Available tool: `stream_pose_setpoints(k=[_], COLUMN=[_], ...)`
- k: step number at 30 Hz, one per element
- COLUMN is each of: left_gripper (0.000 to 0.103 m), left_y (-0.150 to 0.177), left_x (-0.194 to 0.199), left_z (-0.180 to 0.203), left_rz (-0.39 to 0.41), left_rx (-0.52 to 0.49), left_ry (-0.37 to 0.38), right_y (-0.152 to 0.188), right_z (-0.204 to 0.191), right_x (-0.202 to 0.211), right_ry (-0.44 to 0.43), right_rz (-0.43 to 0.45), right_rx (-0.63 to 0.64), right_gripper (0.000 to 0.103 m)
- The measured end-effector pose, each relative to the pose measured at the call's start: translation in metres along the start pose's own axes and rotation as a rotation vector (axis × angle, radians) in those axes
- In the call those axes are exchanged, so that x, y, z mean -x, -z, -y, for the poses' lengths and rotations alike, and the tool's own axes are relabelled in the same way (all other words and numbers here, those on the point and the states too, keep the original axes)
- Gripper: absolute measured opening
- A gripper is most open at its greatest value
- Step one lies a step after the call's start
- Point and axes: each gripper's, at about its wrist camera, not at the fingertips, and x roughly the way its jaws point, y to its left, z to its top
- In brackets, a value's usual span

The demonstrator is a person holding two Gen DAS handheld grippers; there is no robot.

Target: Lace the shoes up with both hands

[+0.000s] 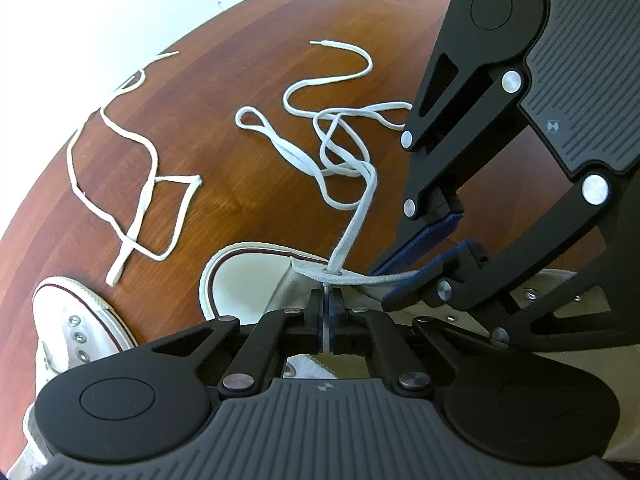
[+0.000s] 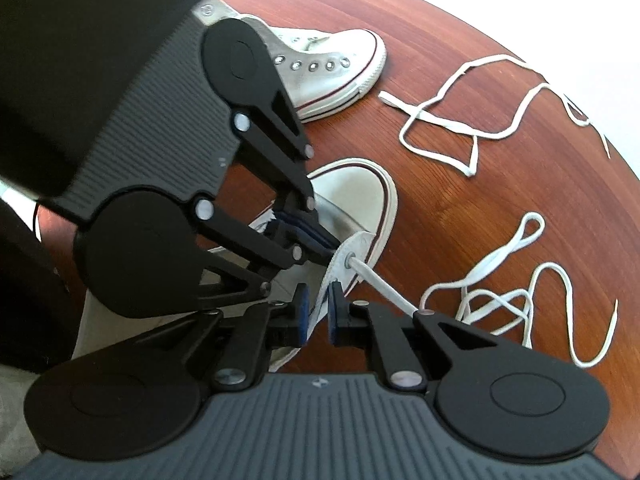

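A white canvas sneaker [image 1: 248,276] lies on the wooden table just ahead of both grippers. A white lace [image 1: 352,232] runs down through an eyelet [image 1: 335,270] in its flap, and the rest coils on the table behind. My left gripper [image 1: 325,300] is shut on the thin lace end right under that eyelet. My right gripper [image 1: 416,268] comes in from the right with its blue pads clamping the eyelet flap [image 2: 340,256]. In the right wrist view the right gripper [image 2: 318,308] has the flap between its pads, and the left gripper [image 2: 304,236] sits over the shoe's opening.
A second white sneaker [image 2: 328,68] without a lace lies on its side nearby. A second loose lace [image 2: 480,120] sprawls across the table [image 1: 240,80]. The table's rounded edge [image 1: 100,80] runs behind it. A dark sleeve [image 2: 80,60] fills the upper left of the right wrist view.
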Motion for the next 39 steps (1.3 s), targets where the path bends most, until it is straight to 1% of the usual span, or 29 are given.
stream_pose_setpoints(k=[10,19,23,26,28,34,37,39], left_gripper=[0.003,0.003,0.003,0.003,0.003,0.003,0.003,0.002], left_y=[0.006,0.008,0.009,0.008,0.006,0.0,-0.004,-0.007], left_x=[0.026,0.046,0.059,0.063,0.064,0.065,0.066,0.066], left_z=[0.003,0.015,0.019,0.023,0.026,0.032,0.036,0.039], left_rz=[0.032,0.06,0.073,0.08,0.082,0.091,0.089,0.089], left_rx=[0.056,0.065,0.068,0.053,0.044,0.022,-0.008,-0.022], left_ry=[-0.05,-0.087,-0.07,-0.064,-0.063,-0.055,-0.045,-0.038], right_y=[0.013,0.045,0.056,0.056,0.055,0.05,0.045,0.042], right_z=[-0.002,0.004,0.003,0.0,-0.004,-0.014,-0.02,-0.023], right_x=[0.005,0.02,0.024,0.026,0.028,0.04,0.044,0.045], right_ry=[0.068,0.114,0.127,0.125,0.13,0.134,0.147,0.14], right_rz=[-0.031,-0.053,-0.045,-0.028,-0.012,0.08,0.125,0.137], right_rx=[-0.063,-0.139,-0.142,-0.12,-0.082,0.017,0.112,0.166], right_gripper=[0.007,0.008,0.009,0.014,0.015,0.015,0.015,0.014])
